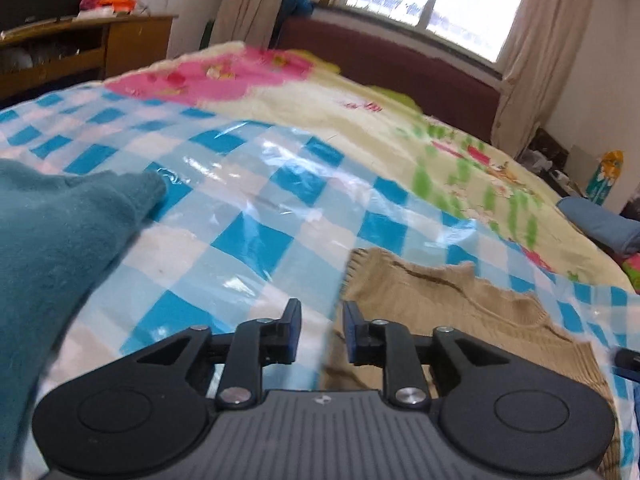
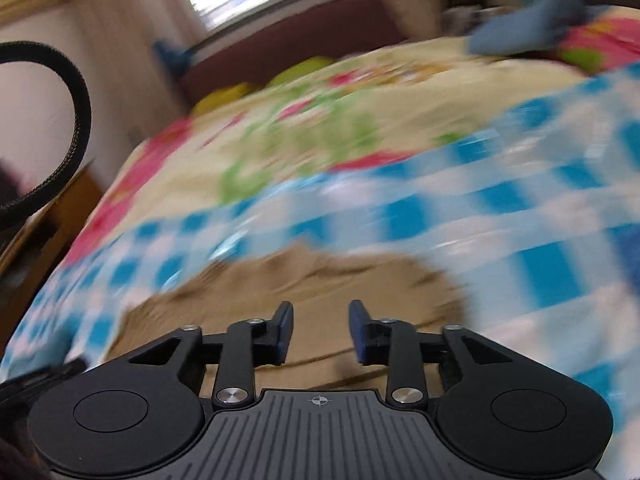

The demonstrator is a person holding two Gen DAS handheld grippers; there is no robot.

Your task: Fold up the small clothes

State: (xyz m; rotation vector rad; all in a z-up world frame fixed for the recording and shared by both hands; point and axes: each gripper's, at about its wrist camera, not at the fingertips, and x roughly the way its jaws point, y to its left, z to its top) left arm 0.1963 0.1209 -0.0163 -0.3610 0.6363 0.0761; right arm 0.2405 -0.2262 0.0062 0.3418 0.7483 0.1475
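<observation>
Tan sweater [image 1: 420, 300]: flat on checked sheet [image 1: 248, 216] on bed. Teal garment [image 1: 52, 232]: same sheet, left, apart. Left gripper [image 1: 322, 330] and right gripper [image 2: 321, 330]: both parted, empty, over sweater.

tan knit [image 1: 432, 292], teal top [image 1: 52, 240], blue-wht check sheet [image 1: 248, 236]

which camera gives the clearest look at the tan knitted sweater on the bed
The left wrist view. There the tan knitted sweater is sharp: the ribbed knit, the frayed edge and a dark line across it all show, lying on the checked plastic sheet. The right wrist view has the sweater closer and more central, but motion blur smears its texture and outline.
</observation>
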